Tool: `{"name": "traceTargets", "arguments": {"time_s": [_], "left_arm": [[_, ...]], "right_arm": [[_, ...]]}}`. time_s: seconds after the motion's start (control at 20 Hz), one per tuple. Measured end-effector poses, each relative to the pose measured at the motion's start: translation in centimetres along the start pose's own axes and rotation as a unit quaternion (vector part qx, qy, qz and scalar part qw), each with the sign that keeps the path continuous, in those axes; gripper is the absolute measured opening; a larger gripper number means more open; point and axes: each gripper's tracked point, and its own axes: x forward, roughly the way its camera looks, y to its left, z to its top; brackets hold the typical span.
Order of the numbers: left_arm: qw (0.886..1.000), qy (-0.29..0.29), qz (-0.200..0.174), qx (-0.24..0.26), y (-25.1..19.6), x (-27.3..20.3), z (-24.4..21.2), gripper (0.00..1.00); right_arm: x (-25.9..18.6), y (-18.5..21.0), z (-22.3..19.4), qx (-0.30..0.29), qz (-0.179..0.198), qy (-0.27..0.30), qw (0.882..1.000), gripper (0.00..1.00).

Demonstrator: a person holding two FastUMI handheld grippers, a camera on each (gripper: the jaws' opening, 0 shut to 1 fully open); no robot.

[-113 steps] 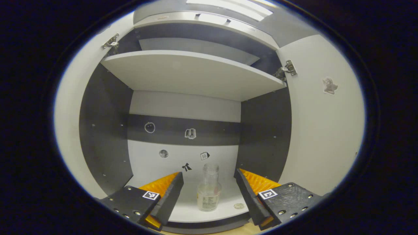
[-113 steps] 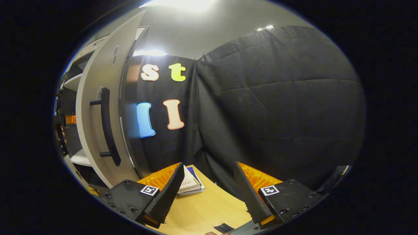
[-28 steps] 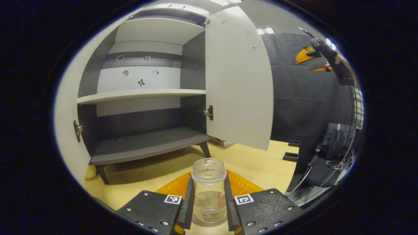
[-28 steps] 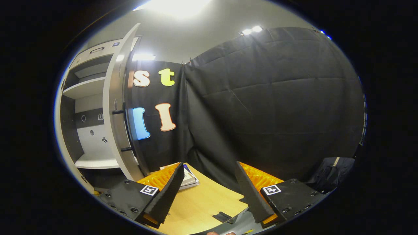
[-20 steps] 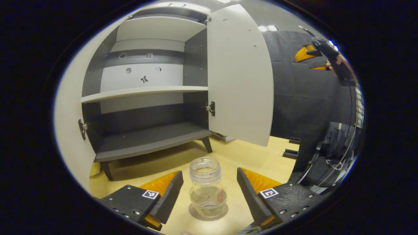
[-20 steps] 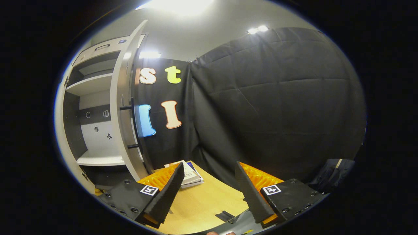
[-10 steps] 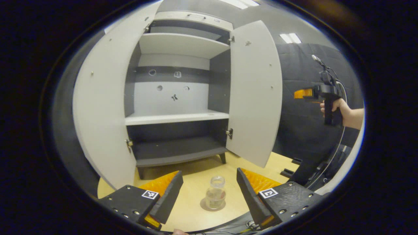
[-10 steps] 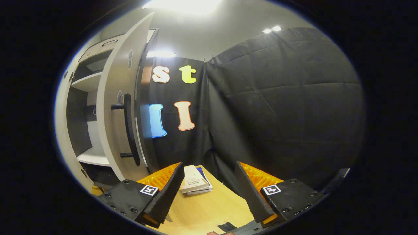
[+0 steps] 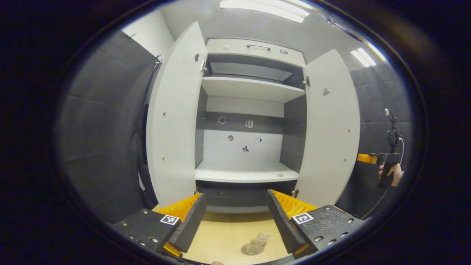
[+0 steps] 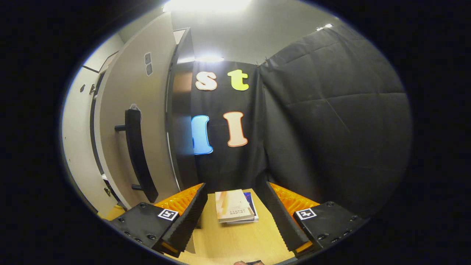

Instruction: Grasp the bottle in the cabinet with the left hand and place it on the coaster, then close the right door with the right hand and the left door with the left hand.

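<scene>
the cabinet point(image 9: 250, 110) stands with both doors swung wide, so by the look of it neither closing step is done. the left door point(image 9: 173, 117) and the right door point(image 9: 331, 129) flank bare shelves in the left gripper view. in the right gripper view the right door point(image 10: 140, 110) shows its outer face and its dark bar handle point(image 10: 138, 154), close ahead and to the left of the right gripper point(image 10: 235, 217), which seems placed to push that door next.

the bottle point(image 9: 257, 243) is out of the cabinet and stands upright on the counter point(image 9: 220, 235), on a round grey coaster point(image 9: 245, 251), so the placing step looks finished. the left gripper point(image 9: 235, 217) sits above and behind it, fingers spread wide, holding nothing. the right gripper's fingers are also wide apart and empty; books point(image 10: 235, 206) lie on the counter between them, farther off.

the bottle is small and low in the picture, so how well it is centred on the coaster is hard to tell. the right gripper point(image 9: 371, 159) shows far off, with its fingers cut by the door's edge.
</scene>
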Motion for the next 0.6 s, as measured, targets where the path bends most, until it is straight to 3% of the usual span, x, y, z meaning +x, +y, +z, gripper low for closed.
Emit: {"name": "traceTargets", "arguments": {"time_s": [0.15, 0.2, 0.4, 0.6], "left_arm": [[0.999, -0.01, 0.053, 0.003, 0.7, 1.0, 2.3, 0.96], [0.997, -0.015, 0.07, 0.003, 0.7, -0.6, 1.8, 0.95], [0.994, -0.024, 0.104, -0.015, 0.5, 0.3, 3.7, 0.96], [0.991, -0.031, 0.128, -0.019, 1.5, -0.3, 3.8, 0.96]], "right_arm": [[1.1, 0.6, 0.8, -0.004, 0.041, -0.009, 0.999, 1.0], [1.3, 0.9, 0.7, -0.003, 0.055, -0.006, 0.998, 0.96], [2.1, 2.1, 0.9, 0.014, 0.1, 0.004, 0.995, 0.96], [2.5, 2.1, 1.9, 0.026, 0.104, 0.02, 0.994, 1.0]]}}
